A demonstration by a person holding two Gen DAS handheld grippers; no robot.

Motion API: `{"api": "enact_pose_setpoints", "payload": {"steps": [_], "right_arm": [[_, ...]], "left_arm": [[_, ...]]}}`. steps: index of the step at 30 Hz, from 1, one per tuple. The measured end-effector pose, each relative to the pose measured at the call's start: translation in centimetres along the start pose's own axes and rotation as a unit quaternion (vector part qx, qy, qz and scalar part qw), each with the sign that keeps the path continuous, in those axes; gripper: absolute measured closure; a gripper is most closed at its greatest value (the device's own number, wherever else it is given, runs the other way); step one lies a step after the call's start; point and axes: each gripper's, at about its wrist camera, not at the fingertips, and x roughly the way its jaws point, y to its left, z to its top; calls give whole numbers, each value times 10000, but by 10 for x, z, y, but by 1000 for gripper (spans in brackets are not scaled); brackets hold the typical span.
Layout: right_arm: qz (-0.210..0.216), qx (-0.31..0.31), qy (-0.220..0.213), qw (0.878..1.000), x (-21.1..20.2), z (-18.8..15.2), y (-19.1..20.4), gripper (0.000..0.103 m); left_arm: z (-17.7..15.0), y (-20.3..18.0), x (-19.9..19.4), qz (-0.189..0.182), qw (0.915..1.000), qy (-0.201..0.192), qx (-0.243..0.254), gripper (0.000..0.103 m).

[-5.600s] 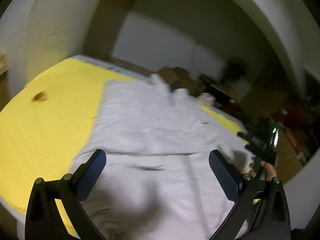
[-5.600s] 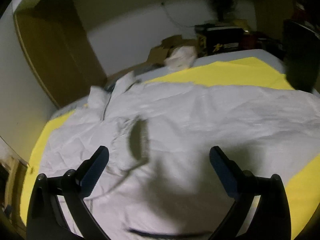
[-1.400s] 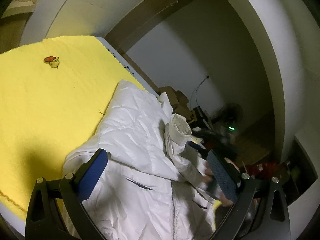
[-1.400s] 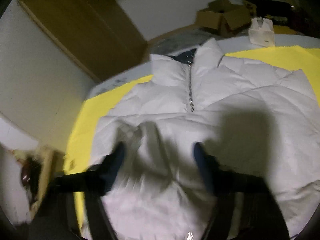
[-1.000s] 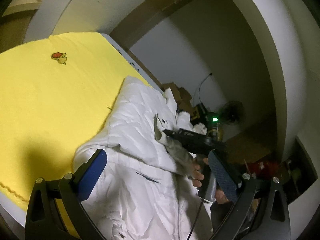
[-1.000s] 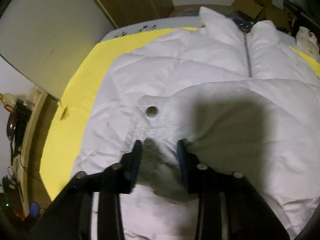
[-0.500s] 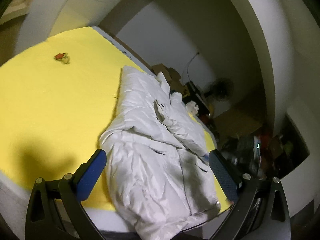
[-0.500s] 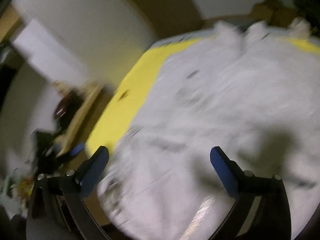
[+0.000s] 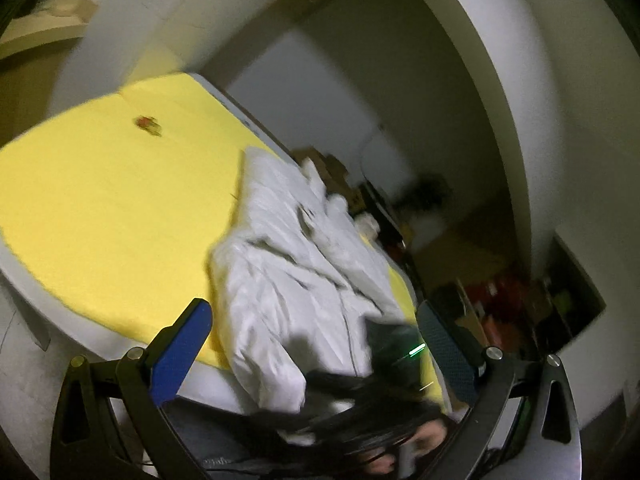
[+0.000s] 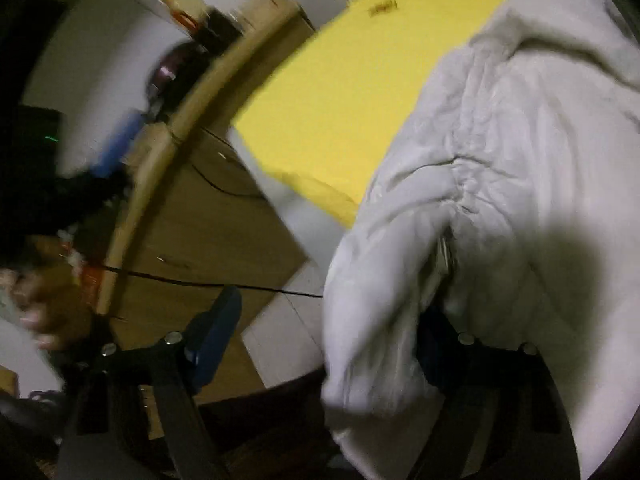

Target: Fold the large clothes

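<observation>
A white puffer jacket point(image 9: 288, 280) lies front up on the yellow bed cover point(image 9: 120, 208), one sleeve folded across its chest. Its hem hangs over the bed's near edge. My left gripper point(image 9: 316, 344) is open and empty, held back from the bed. Low in that view the right gripper's dark body point(image 9: 394, 354) shows blurred at the hem, with a green light. In the right wrist view my right gripper point(image 10: 324, 340) is closing on the hanging hem corner point(image 10: 372, 312). That cloth covers the right pad, while the left pad point(image 10: 212, 336) stands clear of it.
A wooden shelf edge point(image 10: 192, 112) with bottles and clutter runs left of the bed. A black cable point(image 10: 200, 282) crosses the floor below it. Cardboard boxes point(image 9: 320, 160) and dark clutter point(image 9: 500, 292) stand beyond the bed's far side. A hand point(image 10: 44, 316) shows at the left.
The right gripper let go of the sleeve cuff on the chest, opened, and swung down to the hem at the bed's edge. The left gripper drew back, so more of the bed shows.
</observation>
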Motion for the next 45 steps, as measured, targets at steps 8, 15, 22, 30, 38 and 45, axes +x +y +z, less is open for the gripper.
{"api": "enact_pose_setpoints", "payload": {"steps": [8, 15, 22, 30, 38, 45], "right_arm": [[-867, 716, -2101, 9712, -208, -89, -69, 19], [-2603, 1918, -2865, 9019, -345, -203, -148, 18], [-3302, 2199, -3018, 8669, -367, -236, -171, 18], [-3205, 2492, -2765, 8710, -371, -252, -192, 18], [-1539, 3365, -2691, 8892, -351, -261, -245, 18], [-768, 3692, -2469, 8927, -327, -250, -268, 19]], "left_arm": [[-22, -2, 62, -308, 9960, 842, 66, 1], [-36, 34, 66, 640, 9906, 1205, -49, 1], [-57, 34, 98, 208, 9851, 1683, -293, 1], [-53, 29, 144, 393, 9786, 2003, -243, 1], [-52, 20, 168, 343, 9740, 2236, -126, 1], [-47, 25, 178, -90, 9720, 2286, -542, 1]]}}
